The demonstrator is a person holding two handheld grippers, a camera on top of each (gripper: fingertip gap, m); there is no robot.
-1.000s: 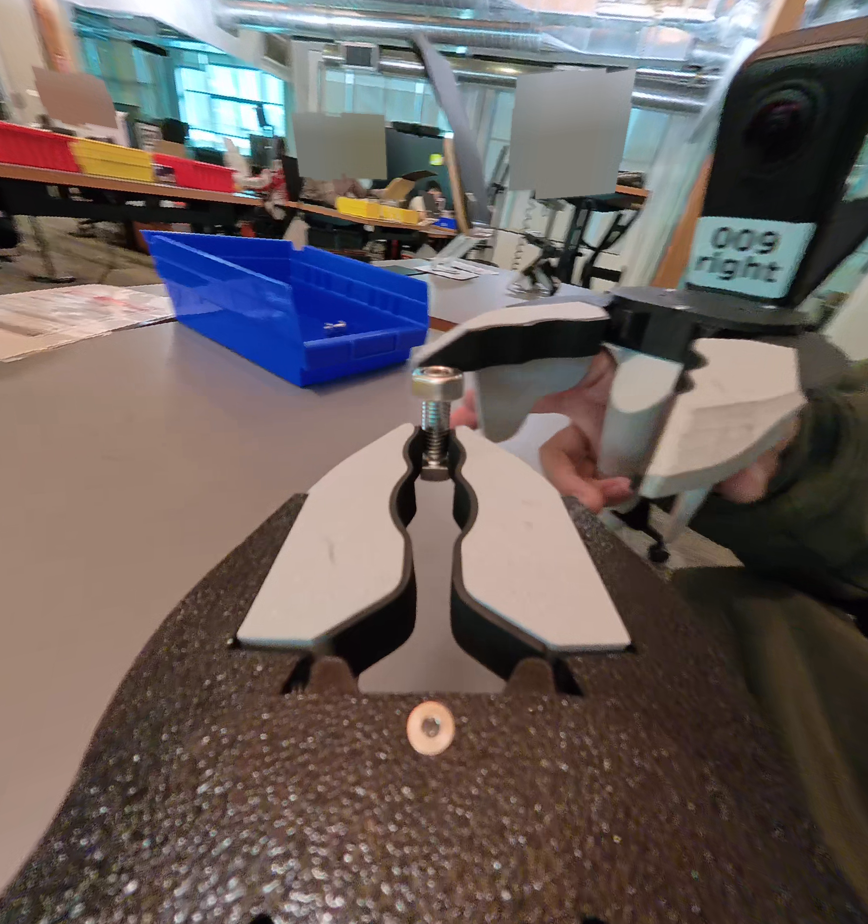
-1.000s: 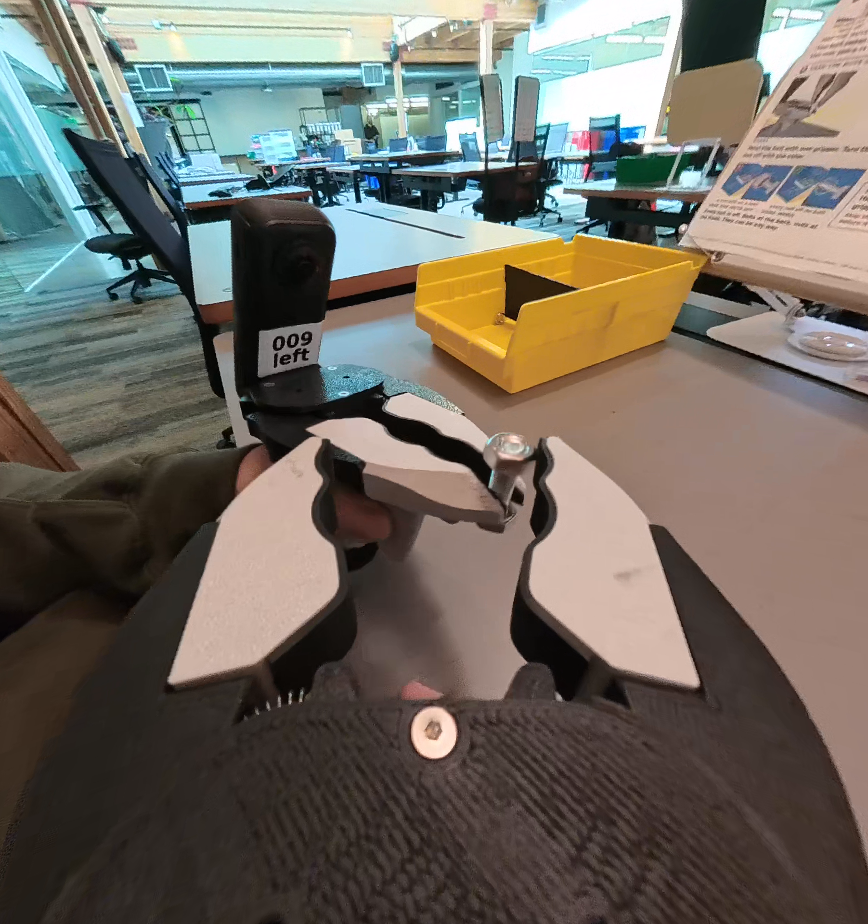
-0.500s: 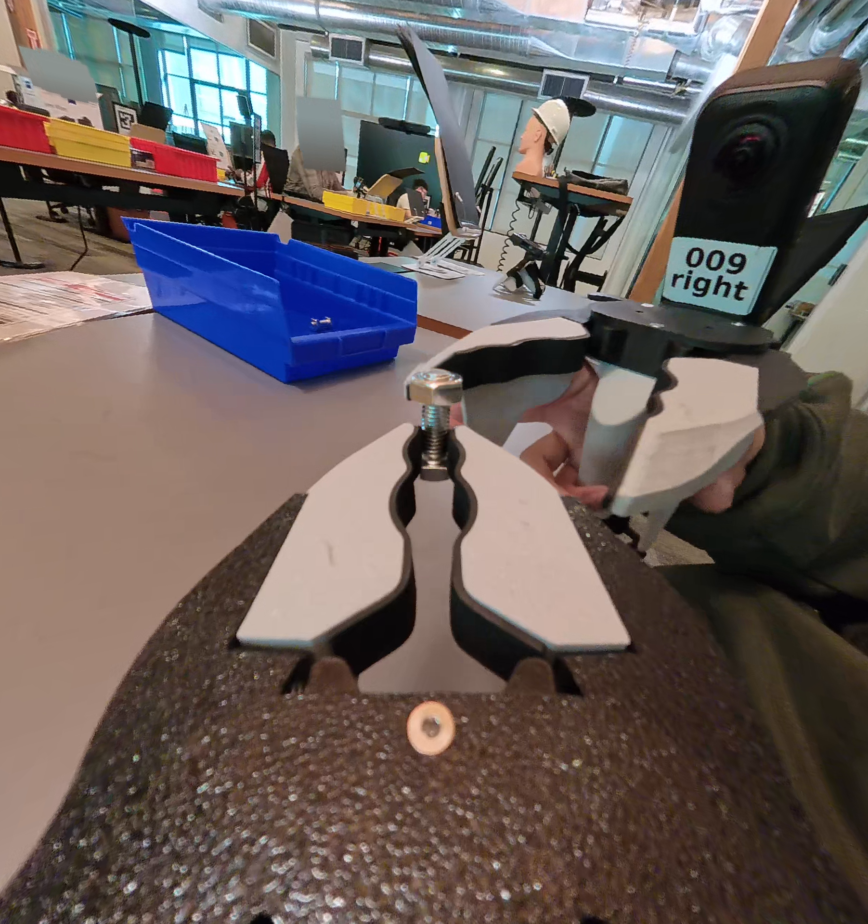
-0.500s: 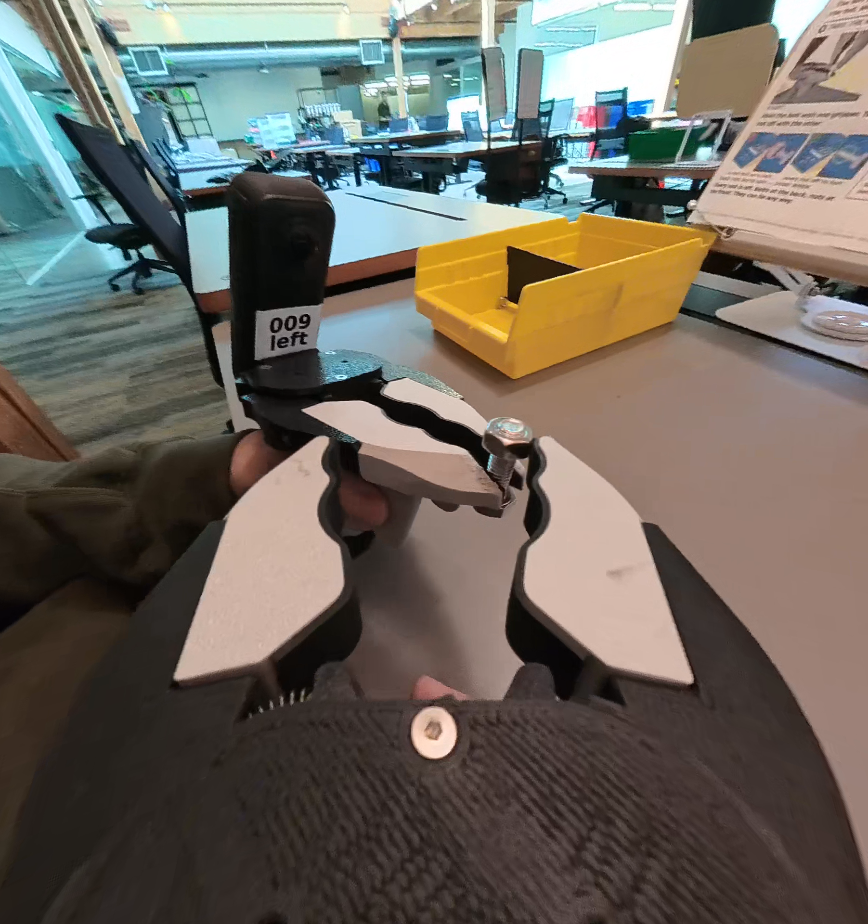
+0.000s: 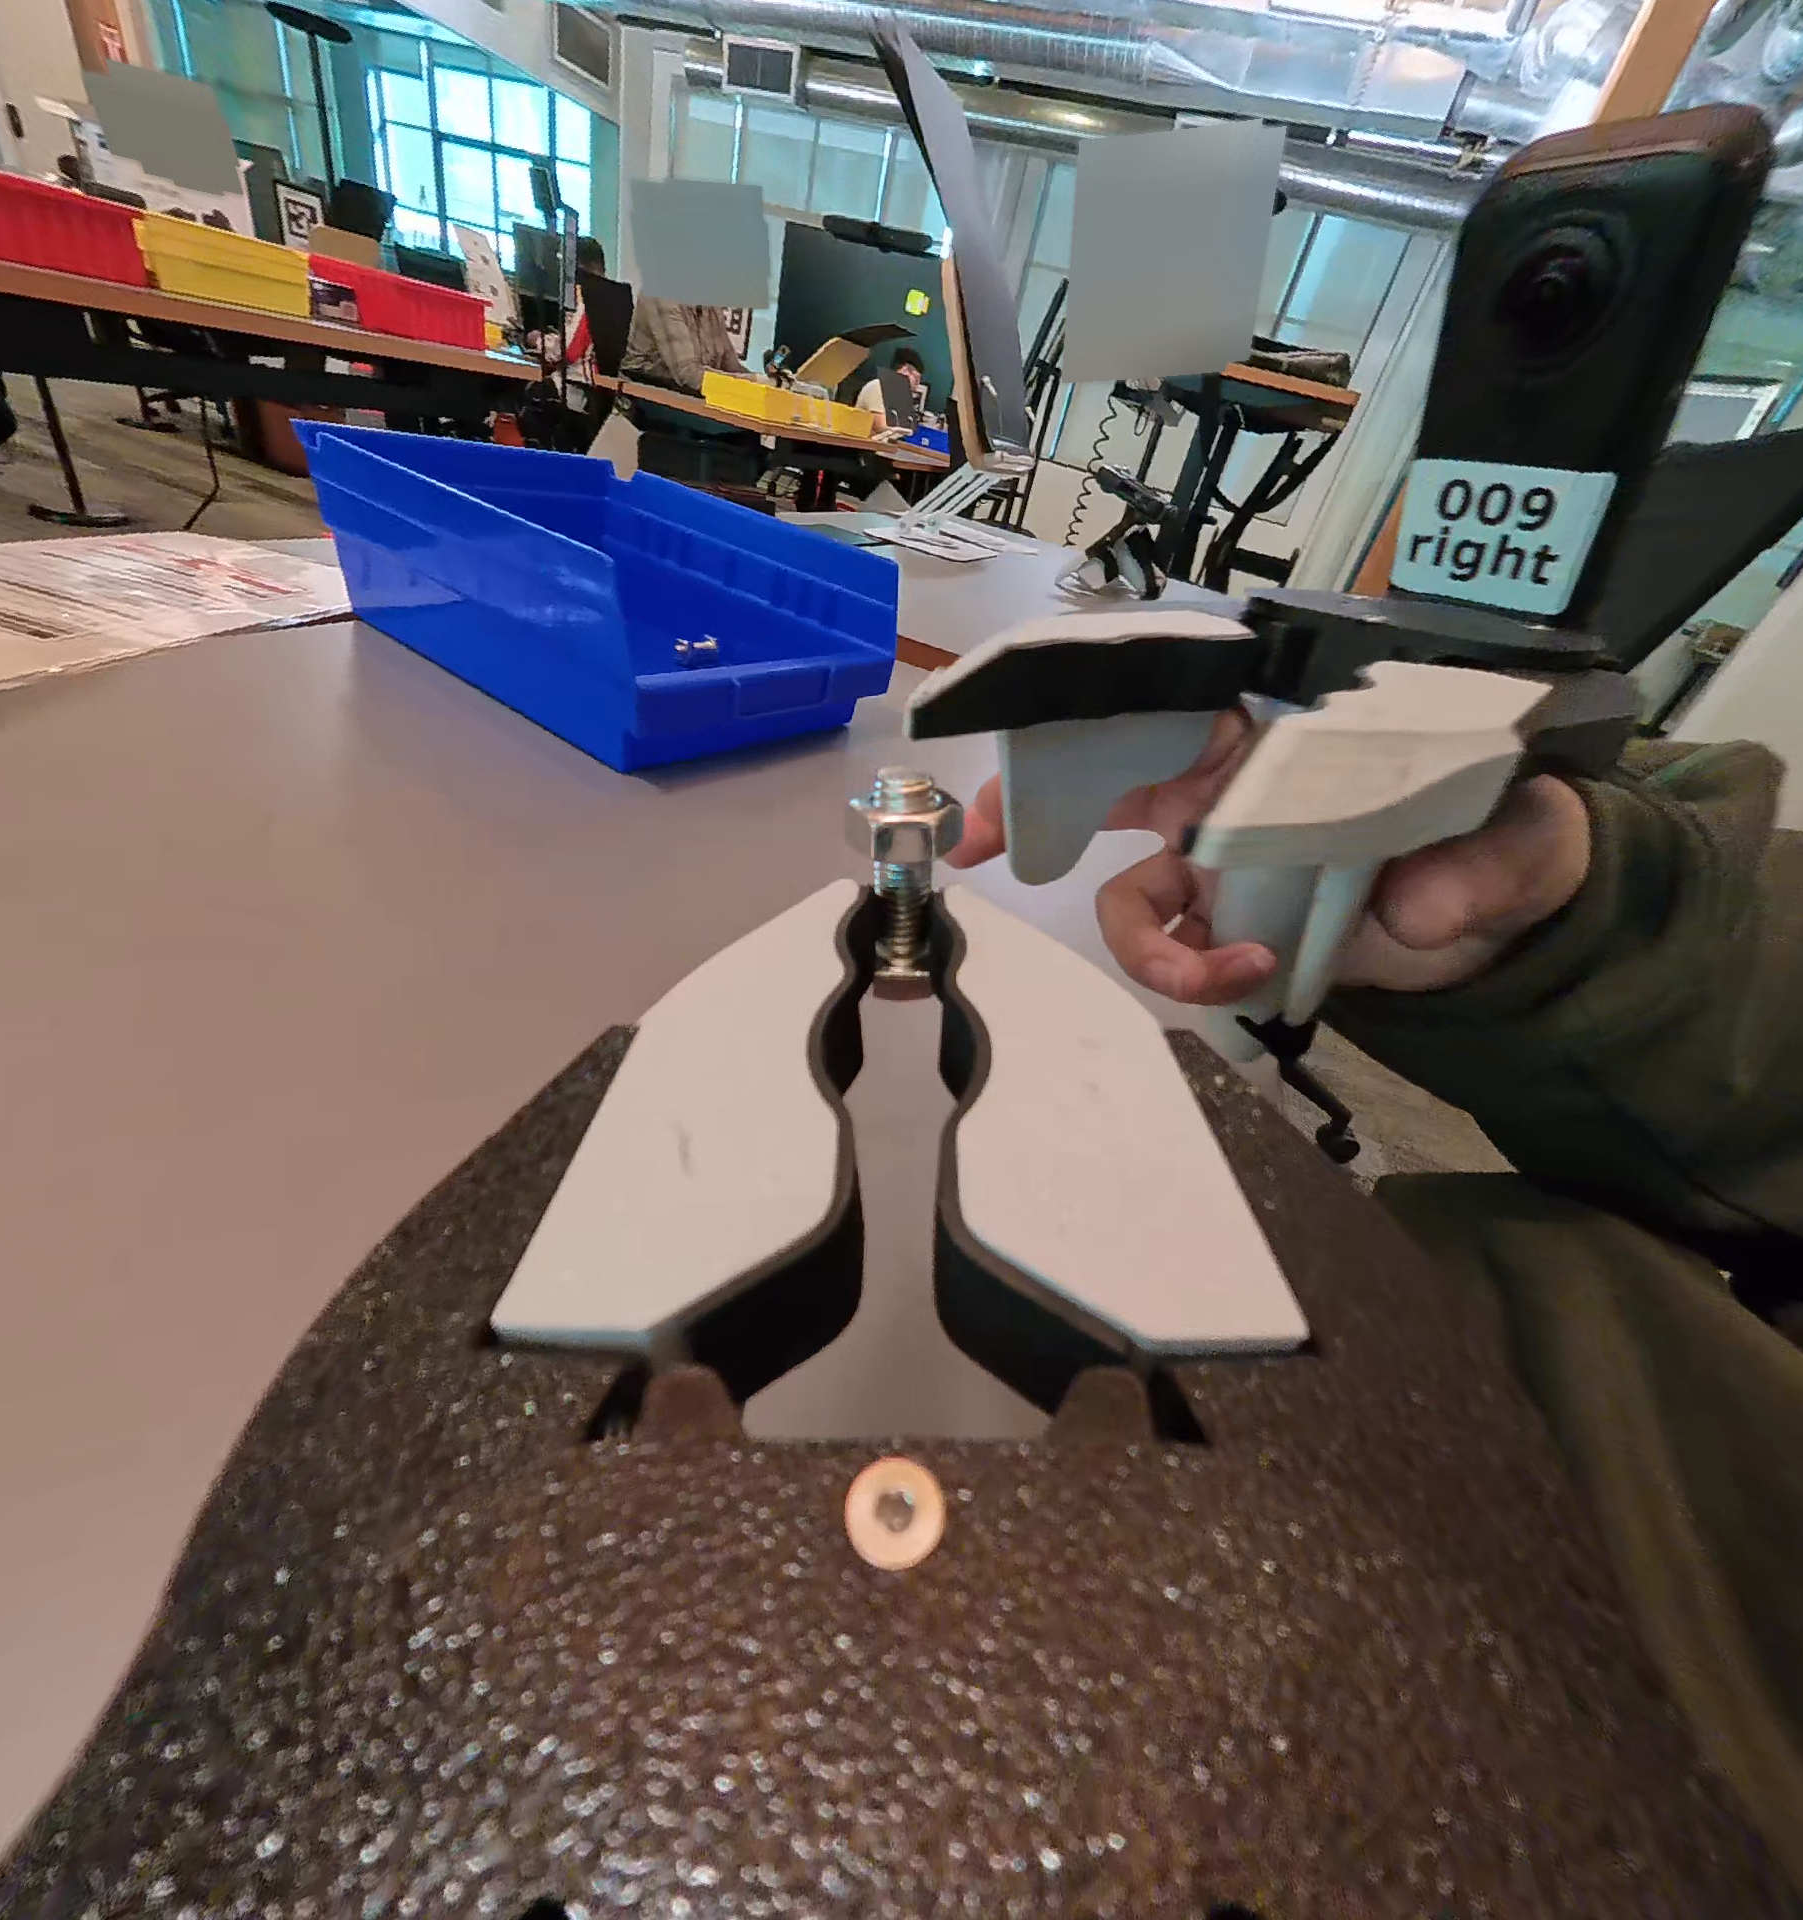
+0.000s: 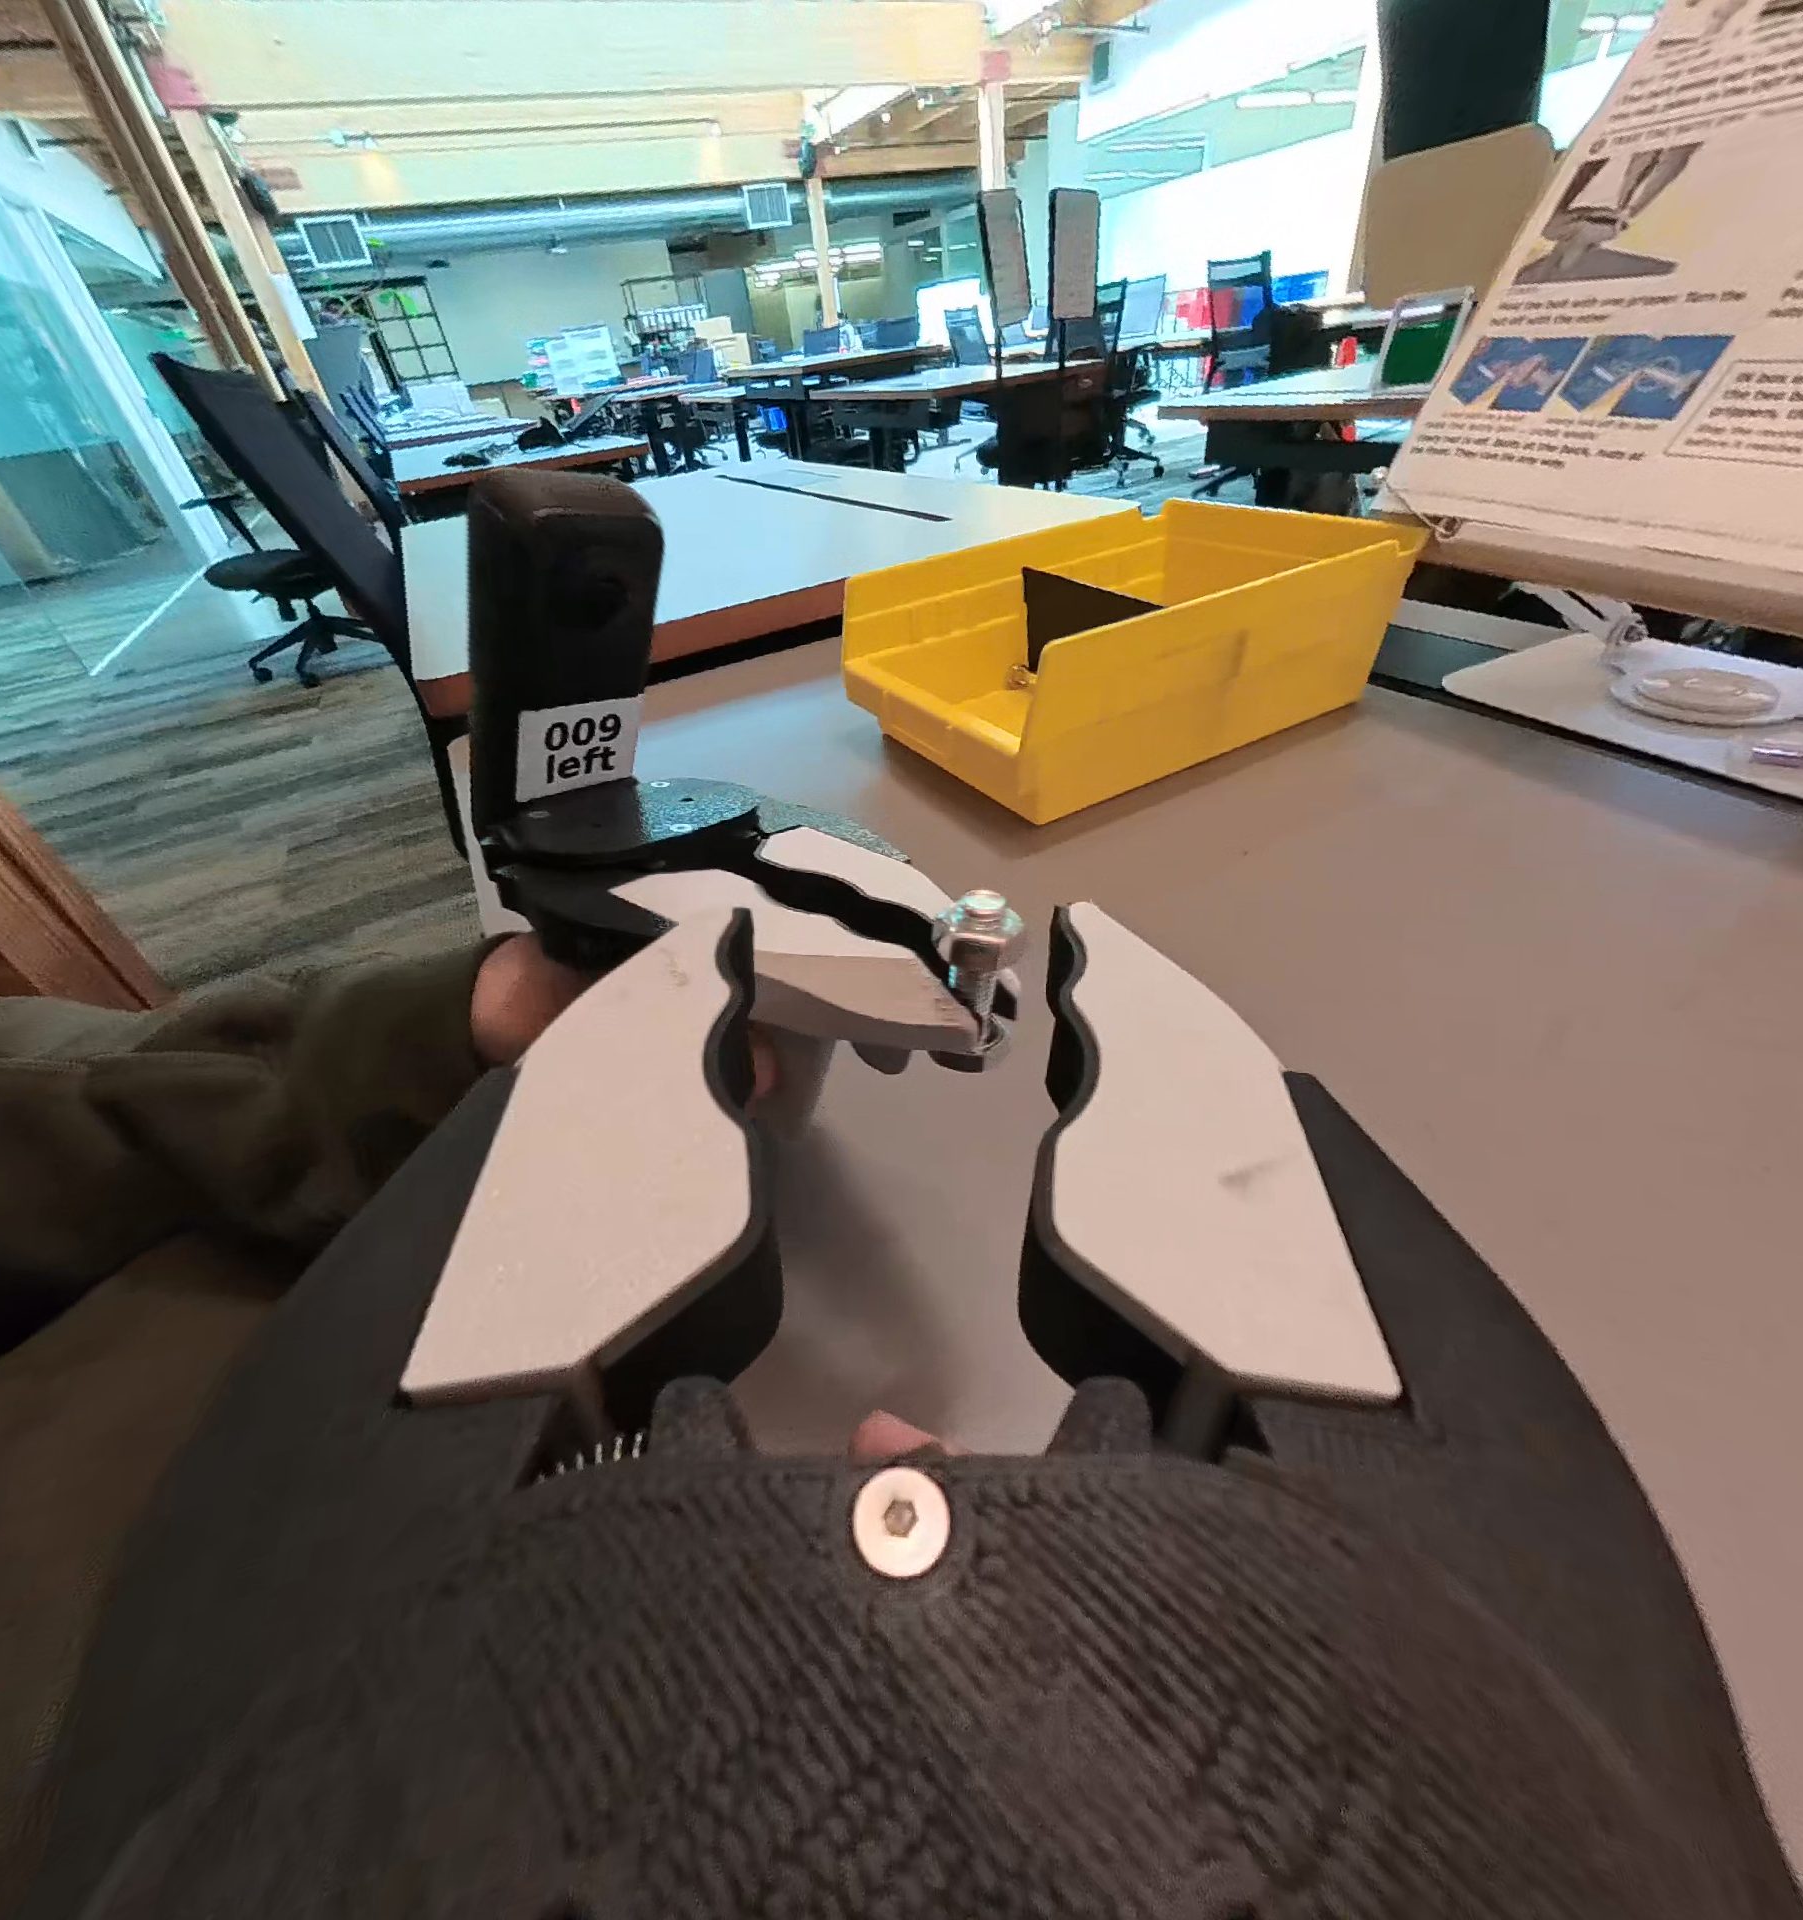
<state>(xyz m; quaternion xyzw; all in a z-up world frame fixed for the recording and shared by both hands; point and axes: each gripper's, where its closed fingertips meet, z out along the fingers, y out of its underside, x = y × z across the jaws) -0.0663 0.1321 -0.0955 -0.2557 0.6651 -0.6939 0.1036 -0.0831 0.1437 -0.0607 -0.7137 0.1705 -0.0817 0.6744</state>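
Your left gripper [image 5: 899, 935] clamps the bolt [image 5: 902, 883] upright; small, rigid, slick steel. Your right gripper [image 6: 897, 966], jaws apart, flanks its nut [image 6: 977, 925].

Left gripper [image 5: 902, 935] above table [image 5: 253, 935], bolt [image 5: 902, 883] upright between its fingertips, nut [image 5: 904, 821] near the bolt's top. Right gripper [image 5: 1073, 769] just right of bolt, apart from it. Bin [image 5: 606, 613] on table beyond, left of bolt; small metal part [image 5: 697, 651] inside. Papers [image 5: 118, 597] left of bin. From right wrist view: second bin [image 6: 1125, 665] on table beyond bolt, instruction sheet [image 6: 1645, 343] on stand to its right
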